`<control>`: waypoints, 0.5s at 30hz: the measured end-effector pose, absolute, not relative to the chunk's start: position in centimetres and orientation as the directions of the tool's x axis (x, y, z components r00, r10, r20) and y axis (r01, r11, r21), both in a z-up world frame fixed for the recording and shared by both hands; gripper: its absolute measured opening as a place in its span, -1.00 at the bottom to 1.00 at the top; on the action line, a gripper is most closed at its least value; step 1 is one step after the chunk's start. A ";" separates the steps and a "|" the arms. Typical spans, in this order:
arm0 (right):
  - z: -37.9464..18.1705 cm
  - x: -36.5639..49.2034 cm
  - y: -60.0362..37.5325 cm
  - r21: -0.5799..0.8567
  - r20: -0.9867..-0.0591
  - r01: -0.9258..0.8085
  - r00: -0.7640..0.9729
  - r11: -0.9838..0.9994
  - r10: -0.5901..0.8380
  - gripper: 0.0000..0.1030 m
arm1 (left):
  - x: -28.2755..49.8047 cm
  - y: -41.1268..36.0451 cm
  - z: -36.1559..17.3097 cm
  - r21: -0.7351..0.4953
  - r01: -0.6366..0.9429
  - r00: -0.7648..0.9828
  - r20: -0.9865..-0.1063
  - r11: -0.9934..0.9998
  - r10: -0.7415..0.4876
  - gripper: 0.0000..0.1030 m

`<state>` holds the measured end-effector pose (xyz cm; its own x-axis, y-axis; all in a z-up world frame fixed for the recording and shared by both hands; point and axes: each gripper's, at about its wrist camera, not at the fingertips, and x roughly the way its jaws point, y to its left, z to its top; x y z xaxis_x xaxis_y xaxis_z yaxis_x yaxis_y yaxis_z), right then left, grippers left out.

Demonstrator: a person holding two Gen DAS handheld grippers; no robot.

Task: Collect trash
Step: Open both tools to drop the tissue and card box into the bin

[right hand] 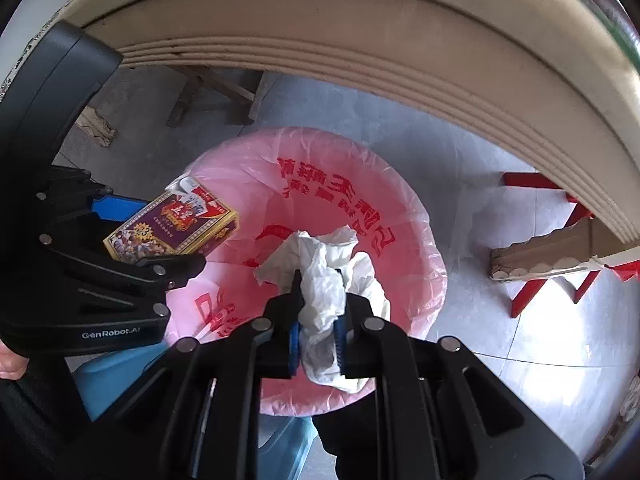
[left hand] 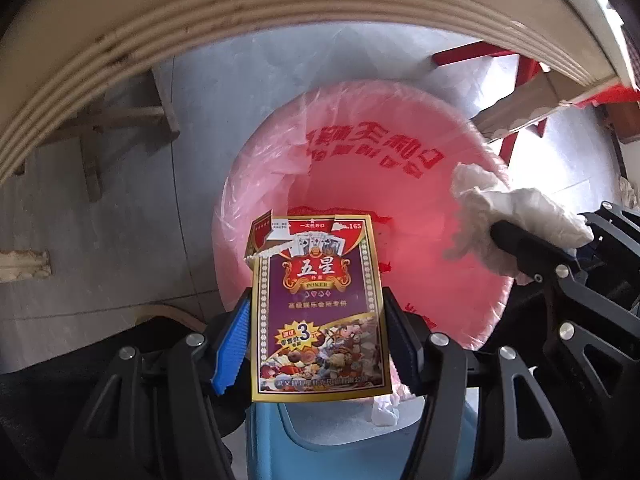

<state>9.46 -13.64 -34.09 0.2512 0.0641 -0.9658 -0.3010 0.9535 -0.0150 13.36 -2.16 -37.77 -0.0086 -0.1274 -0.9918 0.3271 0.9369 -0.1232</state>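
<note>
My left gripper (left hand: 318,312) is shut on a purple playing-card box (left hand: 318,304) with a torn top, held over the near rim of a blue bin lined with a pink bag (left hand: 360,184). The box also shows in the right wrist view (right hand: 172,226). My right gripper (right hand: 318,300) is shut on a crumpled white tissue (right hand: 324,280) above the pink bag's opening (right hand: 400,216). The tissue and the right gripper's finger appear at the right of the left wrist view (left hand: 520,208). The inside of the bag looks empty where visible.
A beige ridged table edge (left hand: 200,24) arches above the bin, also in the right wrist view (right hand: 360,64). A red stool (right hand: 560,240) stands to the right. Wooden legs (left hand: 120,128) stand to the left on the grey floor.
</note>
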 end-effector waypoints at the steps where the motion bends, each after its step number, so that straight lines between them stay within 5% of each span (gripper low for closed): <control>1: -34.5 9.6 -13.7 -0.018 -0.968 -0.298 0.243 0.954 0.057 -0.75 | 13.4 -2.2 -38.0 -0.129 0.327 -0.015 -0.991 0.936 -0.131 0.16; 8: -36.1 10.1 -13.8 -0.002 -0.976 -0.299 0.209 0.954 0.063 -0.73 | 13.8 -2.6 -38.9 -0.133 0.331 -0.031 -0.991 0.934 -0.130 0.17; 10: -36.2 10.2 -13.8 0.007 -0.977 -0.296 0.202 0.955 0.070 -0.46 | 13.9 -2.6 -39.1 -0.137 0.330 -0.038 -0.990 0.934 -0.132 0.18; 11: -36.2 10.3 -13.9 0.006 -0.977 -0.295 0.203 0.956 0.069 -0.09 | 13.9 -2.6 -39.1 -0.140 0.329 -0.041 -0.990 0.934 -0.134 0.21; 15: -35.7 10.4 -14.1 0.002 -0.973 -0.282 0.219 0.960 0.066 0.08 | 14.2 -2.1 -39.1 -0.118 0.319 -0.026 -0.993 0.940 -0.115 0.37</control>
